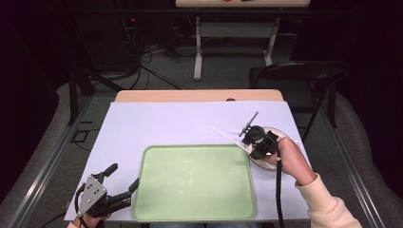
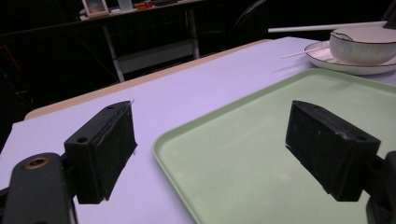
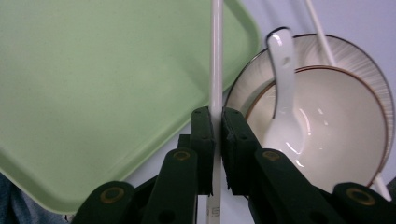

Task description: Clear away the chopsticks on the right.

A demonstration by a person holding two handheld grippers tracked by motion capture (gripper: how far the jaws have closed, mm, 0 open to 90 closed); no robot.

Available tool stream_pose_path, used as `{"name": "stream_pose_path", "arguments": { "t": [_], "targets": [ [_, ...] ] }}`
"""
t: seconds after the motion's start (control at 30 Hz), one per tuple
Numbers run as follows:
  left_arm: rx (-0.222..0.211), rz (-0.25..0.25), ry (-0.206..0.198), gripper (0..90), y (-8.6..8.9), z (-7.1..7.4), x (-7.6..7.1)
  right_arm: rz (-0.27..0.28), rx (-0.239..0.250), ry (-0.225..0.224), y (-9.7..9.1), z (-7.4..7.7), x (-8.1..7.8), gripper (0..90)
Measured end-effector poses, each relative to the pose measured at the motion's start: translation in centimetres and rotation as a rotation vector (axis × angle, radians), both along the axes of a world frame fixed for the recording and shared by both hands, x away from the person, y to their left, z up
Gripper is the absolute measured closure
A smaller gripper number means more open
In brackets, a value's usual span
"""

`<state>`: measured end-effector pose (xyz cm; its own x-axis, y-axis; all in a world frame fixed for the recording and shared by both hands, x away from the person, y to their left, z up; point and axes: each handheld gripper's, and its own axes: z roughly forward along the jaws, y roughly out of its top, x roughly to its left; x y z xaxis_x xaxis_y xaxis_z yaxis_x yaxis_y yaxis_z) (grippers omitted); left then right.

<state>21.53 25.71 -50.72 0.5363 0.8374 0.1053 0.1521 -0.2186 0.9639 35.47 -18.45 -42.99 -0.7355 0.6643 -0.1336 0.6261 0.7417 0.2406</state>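
Note:
A white chopstick (image 3: 215, 56) is pinched between the pads of my right gripper (image 3: 217, 116), which is shut on it above the gap between tray and plate. Right of it a white bowl (image 3: 341, 121) holds a white spoon (image 3: 282, 93) and sits on a brown-rimmed plate (image 3: 252, 88). A second chopstick (image 3: 320, 32) leans on the plate's far side. In the high view the right gripper (image 1: 256, 140) hovers over the plate (image 1: 266, 164), with the held chopstick (image 1: 228, 135) pointing up-left. My left gripper (image 1: 125, 175) stands open and holds nothing at the green tray's (image 1: 195, 183) near left corner.
The tray (image 2: 261, 130) lies bare on a white table cover, with the bowl (image 2: 364, 44) and plate (image 2: 336, 63) beyond its far right corner. A folding chair (image 1: 304, 76) stands behind the table on the right. Another table stands farther back.

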Motion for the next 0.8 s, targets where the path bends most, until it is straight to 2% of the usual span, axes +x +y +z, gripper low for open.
{"name": "stream_pose_path", "arguments": {
  "t": [0.17,0.2,0.27,0.5,0.8],
  "targets": [
    [0.000,-0.001,0.001,15.8,0.0,0.0,0.0,-0.008,0.052,0.021,0.5,-1.3,-0.6,83.7],
    [-0.004,0.002,-0.001,15.8,0.0,0.0,0.0,-0.008,0.052,0.021,0.5,-1.3,-0.6,83.7],
    [-0.004,0.001,-0.001,15.8,0.0,0.0,0.0,-0.014,0.035,0.037,1.0,-2.4,-0.7,83.7],
    [-0.004,0.000,-0.005,15.8,0.0,0.0,0.0,-0.035,0.068,0.071,1.6,-3.4,-1.2,83.7],
    [-0.005,0.000,-0.007,15.7,0.0,0.0,-0.1,-0.048,0.061,0.106,2.6,-5.8,-2.0,83.7]
  ]
}}
